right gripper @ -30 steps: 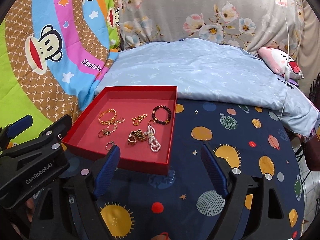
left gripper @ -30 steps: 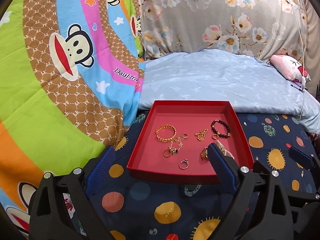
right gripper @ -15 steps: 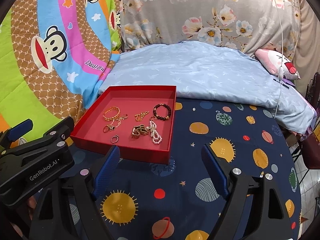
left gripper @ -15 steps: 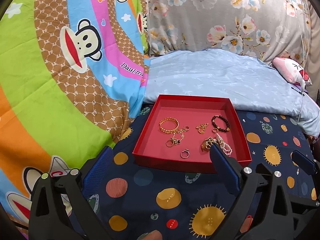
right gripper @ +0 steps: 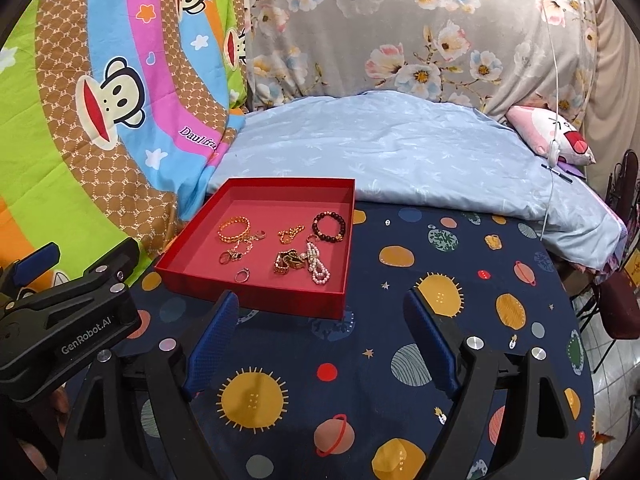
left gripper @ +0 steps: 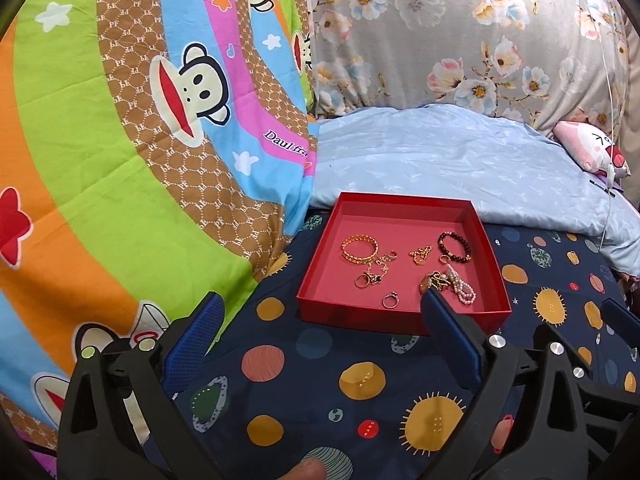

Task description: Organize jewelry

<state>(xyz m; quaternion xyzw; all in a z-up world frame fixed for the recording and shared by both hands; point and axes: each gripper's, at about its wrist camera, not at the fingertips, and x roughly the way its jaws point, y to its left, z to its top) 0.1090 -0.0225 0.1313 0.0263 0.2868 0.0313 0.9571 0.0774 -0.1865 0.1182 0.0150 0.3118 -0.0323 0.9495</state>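
Partly behind left gripper [left gripper: 320,312]: gold clump [left gripper: 434,281] in red tray [left gripper: 316,309].

You get bright, even light in both views, colours vivid, with no hard glare. Shadows are soft: a thin dark band under the tray's [left gripper: 404,316] near edge on the bed [right gripper: 400,360]. Focus is sharp at the centre. The fisheye bends straight lines toward the edges, and black vignetting cuts every corner. The fingers [right gripper: 216,340] in the foreground look slightly soft.
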